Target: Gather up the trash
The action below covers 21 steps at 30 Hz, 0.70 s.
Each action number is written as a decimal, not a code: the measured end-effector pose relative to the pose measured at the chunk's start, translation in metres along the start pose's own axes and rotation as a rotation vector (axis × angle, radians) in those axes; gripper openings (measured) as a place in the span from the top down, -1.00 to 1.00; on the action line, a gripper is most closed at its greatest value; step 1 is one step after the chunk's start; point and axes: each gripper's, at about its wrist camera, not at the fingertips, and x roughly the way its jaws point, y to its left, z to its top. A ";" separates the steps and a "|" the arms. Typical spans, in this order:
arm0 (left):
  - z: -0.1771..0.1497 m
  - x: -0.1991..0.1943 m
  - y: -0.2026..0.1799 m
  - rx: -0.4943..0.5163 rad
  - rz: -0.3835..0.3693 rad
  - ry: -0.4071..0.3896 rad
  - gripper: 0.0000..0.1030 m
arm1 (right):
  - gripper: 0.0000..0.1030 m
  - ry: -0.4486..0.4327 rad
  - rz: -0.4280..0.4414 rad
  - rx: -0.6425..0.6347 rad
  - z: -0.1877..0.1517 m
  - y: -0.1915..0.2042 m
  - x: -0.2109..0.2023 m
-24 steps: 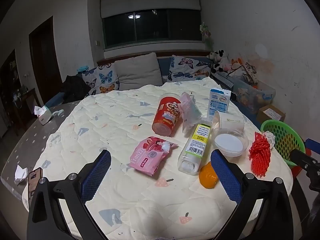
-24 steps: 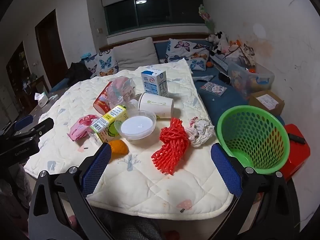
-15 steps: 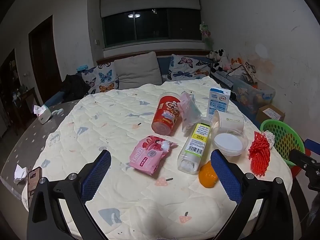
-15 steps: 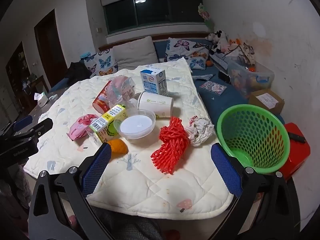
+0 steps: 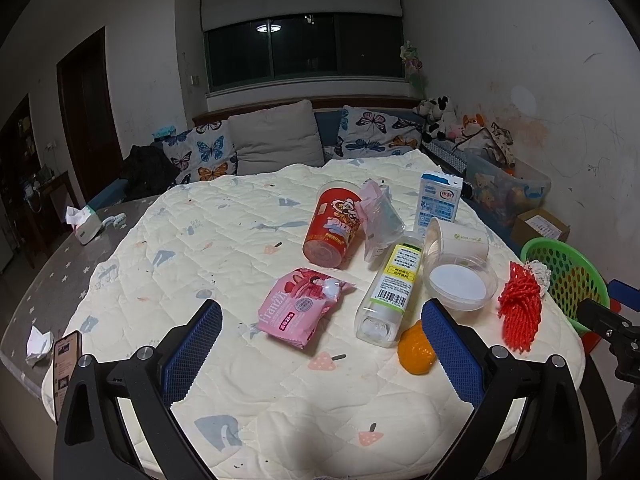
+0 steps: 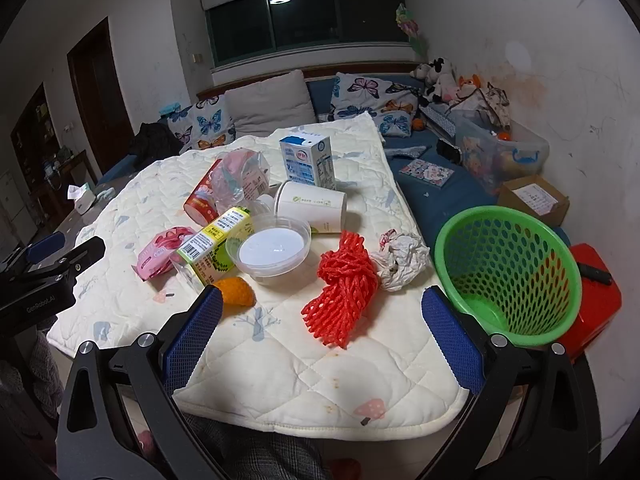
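Nothing much has changed since a moment ago: my left gripper (image 5: 321,344) and right gripper (image 6: 322,334) both stay spread wide and empty above the quilt (image 6: 288,352), the red net (image 6: 343,290) lying between the right's fingers, beside the green basket (image 6: 508,272).

pink snack packet (image 5: 301,309): we read "franzzi" along its front, and "26%" in a small red patch.
left gripper body (image 6: 44,294): we read "genrobot.ai" in pale letters, in the right wrist view.
red snack cup (image 5: 333,226): large letters show, but we cannot make them out.
bottle (image 5: 390,285): a barcode on its label; we find the small print too fine to read.
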 end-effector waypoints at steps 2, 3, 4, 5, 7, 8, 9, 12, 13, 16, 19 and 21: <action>-0.001 0.001 0.000 0.001 0.001 0.000 -0.88 | -0.91 0.001 0.000 0.002 0.000 0.000 0.002; -0.002 0.001 0.000 0.001 0.000 0.000 -0.88 | -0.91 0.001 0.001 0.002 0.000 -0.001 0.002; -0.002 0.002 0.000 0.001 0.000 0.000 -0.88 | -0.91 0.001 0.002 0.002 0.000 -0.001 0.002; -0.002 0.002 0.000 0.000 -0.001 0.002 -0.88 | -0.91 0.001 0.001 0.002 0.000 0.000 0.002; -0.001 0.002 0.000 0.001 0.000 0.002 -0.88 | -0.91 0.002 0.002 0.003 0.000 -0.001 0.002; -0.001 0.002 0.000 0.000 0.000 0.002 -0.88 | -0.91 0.002 0.002 0.003 0.000 0.000 0.002; -0.001 0.002 0.000 0.000 0.000 0.003 -0.88 | -0.91 0.001 0.001 0.003 0.000 0.000 0.003; -0.001 0.002 0.000 0.000 0.000 0.004 -0.88 | -0.91 0.002 0.001 0.003 0.000 0.000 0.003; -0.001 0.002 0.000 0.000 0.000 0.004 -0.88 | -0.91 0.001 0.000 0.002 0.000 0.000 0.003; -0.001 0.002 0.000 0.000 -0.001 0.005 -0.88 | -0.91 0.002 0.001 0.002 0.000 0.000 0.003; -0.006 0.010 -0.001 -0.001 -0.002 0.014 -0.88 | -0.91 0.003 0.001 0.003 0.000 0.000 0.003; -0.007 0.010 -0.001 -0.002 0.000 0.016 -0.88 | -0.91 0.005 0.001 0.002 0.000 0.001 0.004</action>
